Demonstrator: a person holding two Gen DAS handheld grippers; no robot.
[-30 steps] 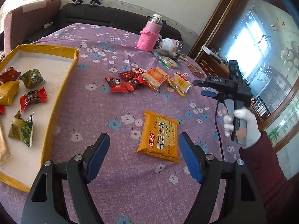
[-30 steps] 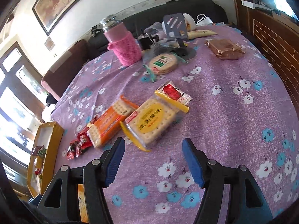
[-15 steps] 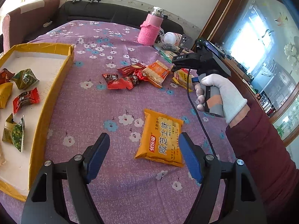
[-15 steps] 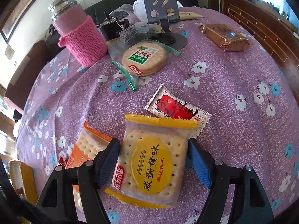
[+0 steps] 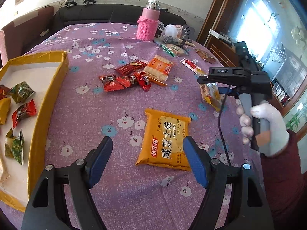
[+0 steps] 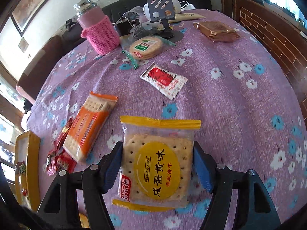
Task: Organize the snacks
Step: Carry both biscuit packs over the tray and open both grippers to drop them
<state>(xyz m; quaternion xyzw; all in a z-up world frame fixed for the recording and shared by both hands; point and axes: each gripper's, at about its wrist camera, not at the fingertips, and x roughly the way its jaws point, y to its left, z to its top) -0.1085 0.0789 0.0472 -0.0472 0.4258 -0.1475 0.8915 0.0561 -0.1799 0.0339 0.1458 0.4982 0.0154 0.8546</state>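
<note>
My right gripper (image 6: 157, 164) is shut on a yellow salted egg yolk biscuit pack (image 6: 157, 164) and holds it above the purple flowered tablecloth (image 6: 230, 99). From the left wrist view the same pack (image 5: 211, 94) hangs in the right gripper (image 5: 214, 88). My left gripper (image 5: 147, 157) is open and empty; an orange biscuit pack (image 5: 165, 140) lies flat by its right finger. A yellow tray (image 5: 48, 103) at left holds several wrapped snacks. Red candies (image 5: 124, 80) and an orange cracker pack (image 5: 159, 69) lie mid-table.
A pink knit-covered bottle (image 5: 147, 25) stands at the back. A round cracker pack (image 6: 145, 47), a red-and-white sachet (image 6: 163, 78), a brown pack (image 6: 216, 31) and a phone stand (image 6: 163, 15) sit at the far right of the table. A sofa lies behind.
My right gripper closed on the yellow biscuit pack and lifted it off the table, drawing back to the right. My left gripper stayed open over the orange pack.
</note>
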